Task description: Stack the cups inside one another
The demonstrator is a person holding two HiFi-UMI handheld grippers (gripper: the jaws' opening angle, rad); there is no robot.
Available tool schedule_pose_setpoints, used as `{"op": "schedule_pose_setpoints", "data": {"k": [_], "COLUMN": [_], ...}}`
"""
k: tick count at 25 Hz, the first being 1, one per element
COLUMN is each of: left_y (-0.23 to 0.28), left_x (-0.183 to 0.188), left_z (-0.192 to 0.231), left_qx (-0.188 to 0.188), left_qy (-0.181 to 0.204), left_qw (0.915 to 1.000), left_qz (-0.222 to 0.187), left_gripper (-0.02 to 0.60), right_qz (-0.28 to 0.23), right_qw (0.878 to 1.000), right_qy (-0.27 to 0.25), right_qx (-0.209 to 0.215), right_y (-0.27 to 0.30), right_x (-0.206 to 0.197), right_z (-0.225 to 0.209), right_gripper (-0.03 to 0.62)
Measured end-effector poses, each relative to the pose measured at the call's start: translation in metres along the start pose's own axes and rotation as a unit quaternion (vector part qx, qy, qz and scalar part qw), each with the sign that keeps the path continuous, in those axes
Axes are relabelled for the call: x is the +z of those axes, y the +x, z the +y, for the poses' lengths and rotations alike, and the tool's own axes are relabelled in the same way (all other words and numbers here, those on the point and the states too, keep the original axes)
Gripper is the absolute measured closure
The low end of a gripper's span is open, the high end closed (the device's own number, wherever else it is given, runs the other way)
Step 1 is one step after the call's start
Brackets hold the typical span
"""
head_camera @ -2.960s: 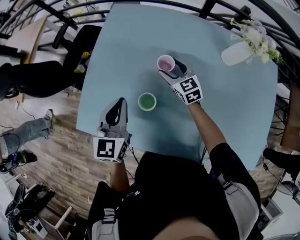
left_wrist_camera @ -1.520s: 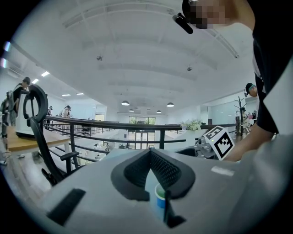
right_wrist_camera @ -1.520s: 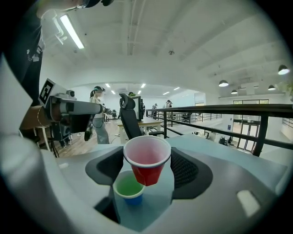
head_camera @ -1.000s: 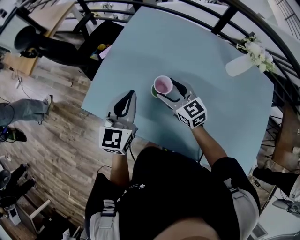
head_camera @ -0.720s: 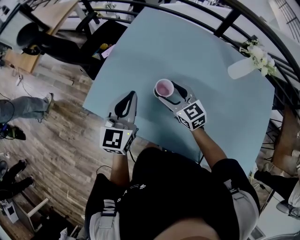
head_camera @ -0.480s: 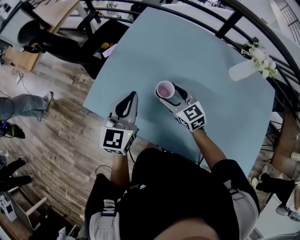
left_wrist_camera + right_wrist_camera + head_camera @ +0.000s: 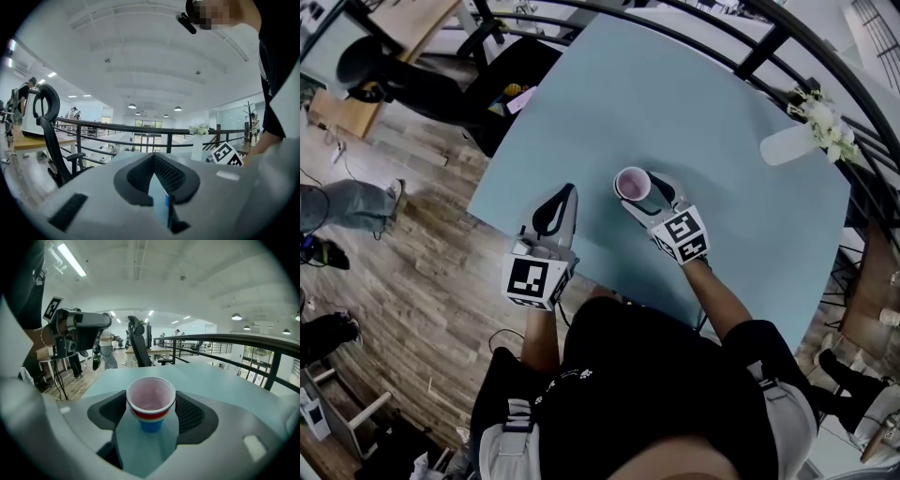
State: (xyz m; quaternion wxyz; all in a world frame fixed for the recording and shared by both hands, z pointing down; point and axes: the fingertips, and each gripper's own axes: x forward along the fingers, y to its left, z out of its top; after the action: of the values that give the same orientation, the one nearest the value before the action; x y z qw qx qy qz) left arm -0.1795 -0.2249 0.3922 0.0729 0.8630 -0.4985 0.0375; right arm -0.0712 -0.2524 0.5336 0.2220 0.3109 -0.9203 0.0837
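Pale blue, our table runs across the head view, with wood floor along its left. Near the frame's middle we see the cups nested together. The pink cup is on top, and red and blue ones show beneath it in the right gripper view. Our right gripper has its fingers clamped on the pink cup's sides. Lower left of that, the left gripper hangs over the table's near edge, fingers together. A white vase is at upper right.
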Motion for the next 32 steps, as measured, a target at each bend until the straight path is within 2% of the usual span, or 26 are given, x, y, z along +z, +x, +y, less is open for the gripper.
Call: {"op": "schedule_pose_setpoints", "data": {"k": [16,20,25,28,32], "left_y": [0.001,0.001,0.002,0.002,0.004], "left_x": [0.001,0.002,0.003,0.003,0.003], "left_z": [0.004,0.003,0.001,-0.001,-0.005], "left_qx": [-0.003,-0.004,-0.008,-0.009,-0.013], "left_qy": [0.005,0.006,0.010,0.010,0.008], "left_qw": [1.0000,1.0000,0.9999,0.9999,0.9999], "left_qz": [-0.005,-0.006,-0.006,-0.004,-0.004], "left_gripper": [0.589,0.589,0.589,0.589,0.589], "right_qz": [0.016,0.002,-0.043,-0.075,-0.121], "right_qw": [1.000,1.000,0.998,0.996,0.991], "right_qy": [0.006,0.010,0.041,0.054,0.058], "right_qx": [0.011,0.014,0.013,0.007,-0.009], "right_y": [0.004,0.000,-0.013,-0.024,-0.041], "right_x": [-0.004,0.003,0.024,0.040,0.061], "right_z": [0.003,0.006,0.007,0.006,0.000], "right_gripper": [0.252,0.252,0.253,0.285,0.387]}}
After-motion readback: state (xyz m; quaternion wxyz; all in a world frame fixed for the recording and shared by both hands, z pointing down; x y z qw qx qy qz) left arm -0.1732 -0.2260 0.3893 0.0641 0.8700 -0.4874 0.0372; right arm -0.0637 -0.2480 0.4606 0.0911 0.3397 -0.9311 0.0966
